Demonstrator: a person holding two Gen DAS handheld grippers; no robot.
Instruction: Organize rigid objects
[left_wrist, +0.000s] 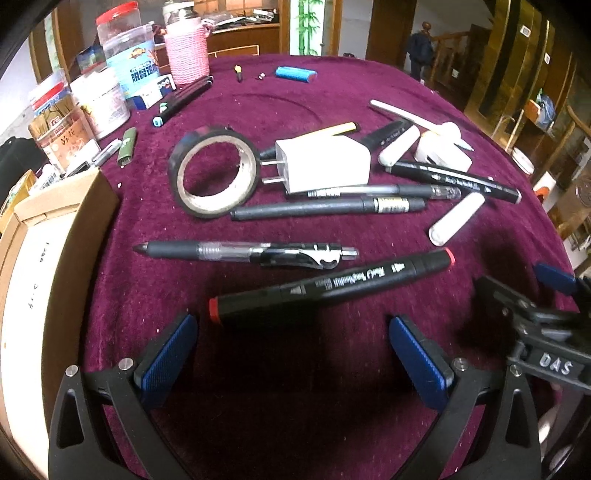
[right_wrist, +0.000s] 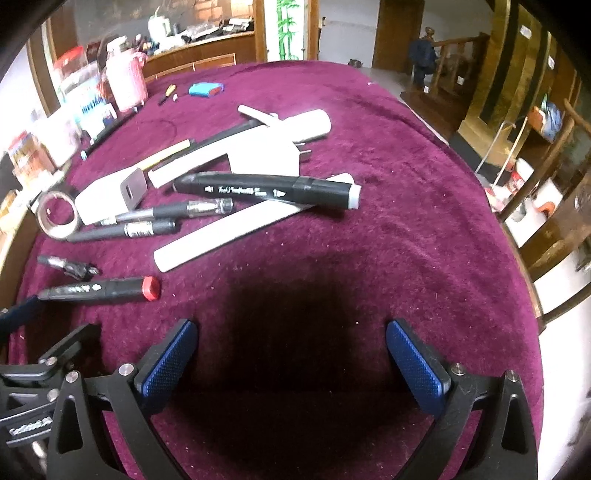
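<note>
Grippers left (left_wrist: 291, 354), right (right_wrist: 291, 358) agape, empty; cylindrical marker (left_wrist: 332, 286) on velvet cloth (left_wrist: 295, 107).

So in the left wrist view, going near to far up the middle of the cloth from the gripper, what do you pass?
Left gripper → red-capped marker → clear click pen → dark grey pen → white charger → blue lighter.
</note>
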